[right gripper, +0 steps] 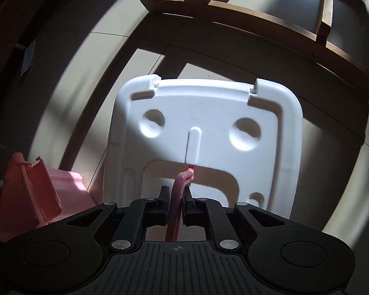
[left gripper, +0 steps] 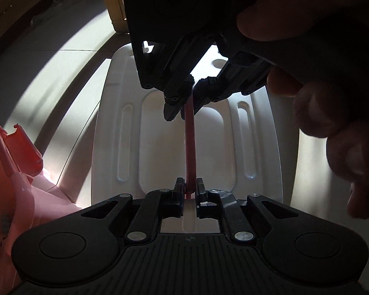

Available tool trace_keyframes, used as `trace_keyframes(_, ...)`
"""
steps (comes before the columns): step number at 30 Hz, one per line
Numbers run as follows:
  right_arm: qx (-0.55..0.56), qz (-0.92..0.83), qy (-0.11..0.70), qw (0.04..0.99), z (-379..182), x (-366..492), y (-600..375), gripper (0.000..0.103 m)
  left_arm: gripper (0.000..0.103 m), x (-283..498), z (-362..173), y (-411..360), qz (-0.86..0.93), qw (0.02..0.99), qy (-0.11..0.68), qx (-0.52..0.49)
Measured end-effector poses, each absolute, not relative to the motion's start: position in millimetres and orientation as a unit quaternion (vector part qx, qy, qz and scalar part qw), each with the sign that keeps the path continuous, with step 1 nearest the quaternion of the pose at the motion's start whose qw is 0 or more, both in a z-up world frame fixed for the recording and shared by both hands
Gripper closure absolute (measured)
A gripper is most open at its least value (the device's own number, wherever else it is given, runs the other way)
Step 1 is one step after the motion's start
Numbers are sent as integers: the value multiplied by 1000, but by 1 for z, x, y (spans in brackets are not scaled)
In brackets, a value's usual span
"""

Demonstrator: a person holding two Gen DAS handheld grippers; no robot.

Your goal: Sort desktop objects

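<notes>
Left wrist view: the left gripper (left gripper: 190, 191), matte black with ribbed pads, is clenched on one end of a slim pink rod (left gripper: 190, 145). The rod's far end is pinched by the right gripper (left gripper: 187, 95), held in a hand (left gripper: 332, 93). Below lies a smooth white moulded lid (left gripper: 115, 132) on pale floor (left gripper: 69, 86); a pink box (left gripper: 24, 157) sits left.

Right wrist view: the right gripper (right gripper: 176, 204) clamps the curved, glossy rod (right gripper: 177, 186) above the lid (right gripper: 209, 113). Wooden chair rails (right gripper: 258, 14) stand beyond.
</notes>
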State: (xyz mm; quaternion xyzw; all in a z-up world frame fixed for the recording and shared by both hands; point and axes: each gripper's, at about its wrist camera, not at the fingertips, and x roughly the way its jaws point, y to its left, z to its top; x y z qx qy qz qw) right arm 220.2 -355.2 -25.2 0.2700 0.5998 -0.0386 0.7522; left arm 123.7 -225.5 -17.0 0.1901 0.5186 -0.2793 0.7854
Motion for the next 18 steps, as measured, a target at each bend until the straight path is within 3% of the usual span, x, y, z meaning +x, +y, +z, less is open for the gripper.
trace_keyframes(18,247,-7,574,781,48,182,-327,95,94,77,37,-183,-250,806,506,176)
